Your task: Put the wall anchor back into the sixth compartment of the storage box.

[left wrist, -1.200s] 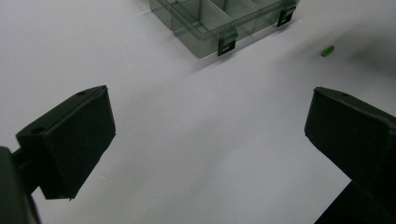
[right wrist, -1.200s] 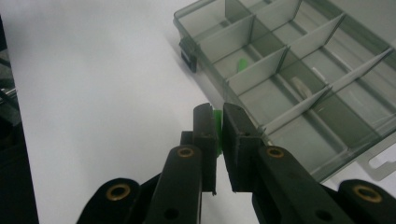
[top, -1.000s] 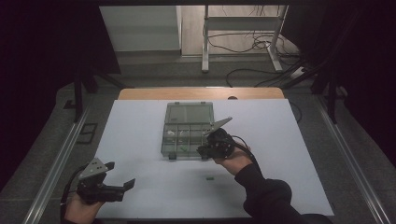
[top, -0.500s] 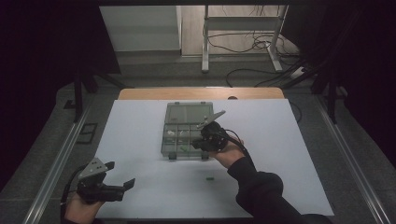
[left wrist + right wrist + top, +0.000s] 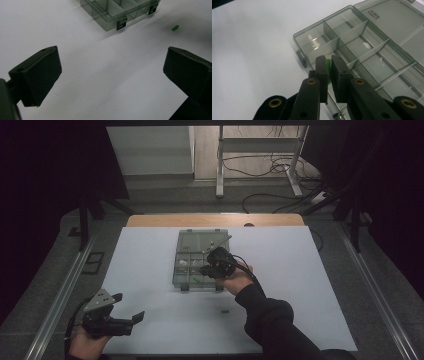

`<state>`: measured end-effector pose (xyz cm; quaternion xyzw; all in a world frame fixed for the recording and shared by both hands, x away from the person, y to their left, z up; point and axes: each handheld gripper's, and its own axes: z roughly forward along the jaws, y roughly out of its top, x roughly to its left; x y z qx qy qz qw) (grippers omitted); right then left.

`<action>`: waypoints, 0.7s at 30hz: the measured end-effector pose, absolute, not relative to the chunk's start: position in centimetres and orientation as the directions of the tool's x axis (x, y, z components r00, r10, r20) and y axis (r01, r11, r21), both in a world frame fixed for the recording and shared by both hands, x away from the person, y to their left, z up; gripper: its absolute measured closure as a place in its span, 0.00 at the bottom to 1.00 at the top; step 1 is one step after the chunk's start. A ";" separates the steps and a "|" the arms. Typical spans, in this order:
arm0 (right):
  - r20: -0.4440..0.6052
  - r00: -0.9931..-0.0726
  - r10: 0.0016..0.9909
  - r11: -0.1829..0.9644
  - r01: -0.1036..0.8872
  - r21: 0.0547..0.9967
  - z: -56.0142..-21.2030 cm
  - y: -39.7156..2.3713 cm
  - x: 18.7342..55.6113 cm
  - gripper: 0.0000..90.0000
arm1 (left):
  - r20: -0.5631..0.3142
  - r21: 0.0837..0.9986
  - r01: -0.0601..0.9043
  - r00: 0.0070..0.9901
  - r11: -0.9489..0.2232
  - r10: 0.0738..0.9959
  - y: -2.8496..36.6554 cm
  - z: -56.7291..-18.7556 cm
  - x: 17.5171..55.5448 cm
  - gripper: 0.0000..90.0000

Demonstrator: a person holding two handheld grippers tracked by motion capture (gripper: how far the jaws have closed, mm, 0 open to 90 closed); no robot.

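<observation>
High view, frame centre: one compartment box (image 5: 200,260), two grippers, right gripper (image 5: 328,72) clamped on one green peg (image 5: 328,65) over its lower edge; left gripper (image 5: 110,75) gapes, second green peg (image 5: 175,27) upper right.

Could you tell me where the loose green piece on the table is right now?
In the high view, the loose green piece lies alone on the white table, just nearer the person than the clear organiser box.

Both grippers are matte black: the left gripper (image 5: 131,320) carries a grey three-cornered plate and blocky pads, the right gripper (image 5: 329,72) shows brass-ringed pivot holes; a black cable trails from each, and a dark long sleeve (image 5: 272,325) covers the right forearm
</observation>
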<state>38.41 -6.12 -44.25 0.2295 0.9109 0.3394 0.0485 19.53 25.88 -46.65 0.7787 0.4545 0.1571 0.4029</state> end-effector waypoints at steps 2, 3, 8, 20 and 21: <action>0.069 -0.890 0.452 0.663 0.386 0.641 -44.3 -6.0 38.5 0.91 | -0.122 0.770 0.581 0.538 -0.262 0.834 25.9 -46.7 19.5 0.03; 0.066 -0.889 0.452 0.666 0.386 0.639 -44.5 -5.6 38.7 0.91 | -0.122 0.770 0.581 0.538 -0.262 0.834 25.9 -46.7 19.5 0.03; 0.058 -0.891 0.451 0.674 0.383 0.632 -44.9 -4.9 38.9 0.91 | -0.122 0.771 0.581 0.537 -0.262 0.835 25.9 -46.6 19.5 0.03; 0.037 -0.887 0.461 0.698 0.388 0.602 -46.5 -3.0 39.9 0.91 | -0.122 0.772 0.580 0.537 -0.260 0.835 25.9 -46.6 19.5 0.03; 0.037 -0.887 0.461 0.698 0.388 0.602 -46.5 -3.0 39.9 0.91 | -0.122 0.772 0.580 0.537 -0.260 0.835 25.9 -46.6 19.5 0.03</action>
